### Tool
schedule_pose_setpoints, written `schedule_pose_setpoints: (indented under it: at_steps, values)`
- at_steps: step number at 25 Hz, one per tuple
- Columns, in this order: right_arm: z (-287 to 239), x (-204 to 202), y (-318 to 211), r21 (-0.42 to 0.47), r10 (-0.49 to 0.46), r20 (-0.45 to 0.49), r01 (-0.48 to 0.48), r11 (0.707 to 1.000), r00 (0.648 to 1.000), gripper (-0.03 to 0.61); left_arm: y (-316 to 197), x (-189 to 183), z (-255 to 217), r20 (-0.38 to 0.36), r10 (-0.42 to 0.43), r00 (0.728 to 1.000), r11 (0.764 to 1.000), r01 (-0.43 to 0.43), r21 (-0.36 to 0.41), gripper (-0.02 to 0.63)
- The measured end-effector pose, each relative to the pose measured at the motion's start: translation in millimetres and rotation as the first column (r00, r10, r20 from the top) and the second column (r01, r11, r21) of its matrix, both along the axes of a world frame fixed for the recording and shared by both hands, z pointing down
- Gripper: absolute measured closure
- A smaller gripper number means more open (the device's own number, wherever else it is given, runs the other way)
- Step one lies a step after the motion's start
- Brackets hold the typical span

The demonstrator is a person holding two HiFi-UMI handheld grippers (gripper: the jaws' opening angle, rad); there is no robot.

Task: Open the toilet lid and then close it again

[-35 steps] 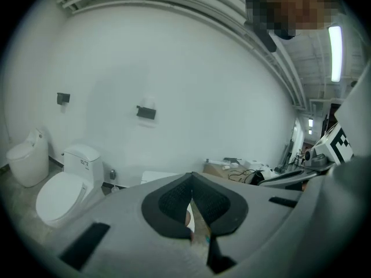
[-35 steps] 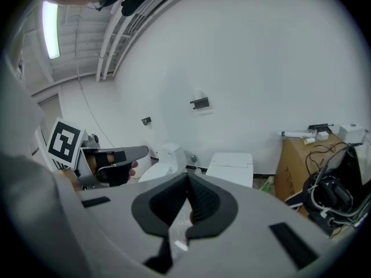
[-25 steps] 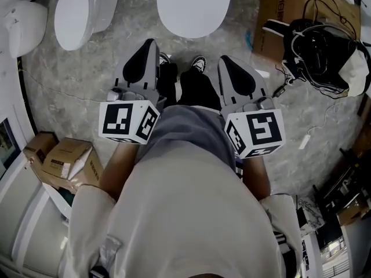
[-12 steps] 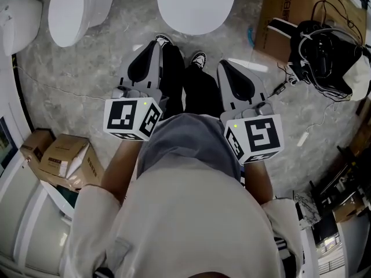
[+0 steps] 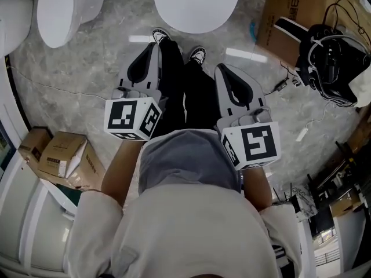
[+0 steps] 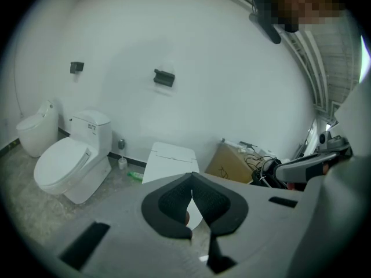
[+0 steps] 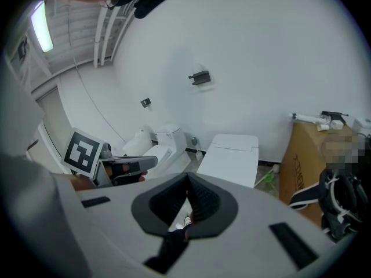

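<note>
Bare storeroom-like space, toilets point(image 6: 69, 167) side by side, cardboard boxes point(image 5: 61, 158)

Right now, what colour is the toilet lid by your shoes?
White; the toilet lid shows best in the head view.

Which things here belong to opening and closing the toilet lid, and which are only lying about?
For the job:
- toilet lid, closed, straight ahead
- left gripper, shut, empty
- right gripper, shut, empty

Lying about:
- second toilet
- small cardboard boxes
- large carton
- black bag with cables
- green bottle
</note>
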State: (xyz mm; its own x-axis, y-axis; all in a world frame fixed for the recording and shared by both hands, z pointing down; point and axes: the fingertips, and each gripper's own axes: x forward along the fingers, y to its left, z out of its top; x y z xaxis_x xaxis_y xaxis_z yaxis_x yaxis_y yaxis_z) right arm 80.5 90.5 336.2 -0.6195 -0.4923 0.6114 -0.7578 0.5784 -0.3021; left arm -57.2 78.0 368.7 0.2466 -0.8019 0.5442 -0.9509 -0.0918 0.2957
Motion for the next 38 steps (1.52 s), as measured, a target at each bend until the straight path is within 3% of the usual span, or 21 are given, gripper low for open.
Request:
schedule_pose_setpoints:
  at_steps: [13,23,38]
  values:
    - [59.7,-14.8,-19.1,-0.034,0.006,-0.026,-0.007,0.999,1.0,0.568,-18.4,-17.9,89.9,-0.017,-0.015,1.0,0.997,0.014,-0.071,0.604]
    - [105.5,-17.9,-23.2,-0.076,0.034,-0.041,-0.037,0.996,0.999,0.568,-18.5,-26.7,166.8,-0.073,-0.054,0.996,0.987,0.043,-0.153,0.604]
    - [157.2,-19.7,-25.3,-0.136,0.062,-0.039,-0.067,0.988,0.997,0.568,-22.0,-31.7,262.1,-0.065,-0.083,0.994,0.964,0.064,-0.257,0.604]
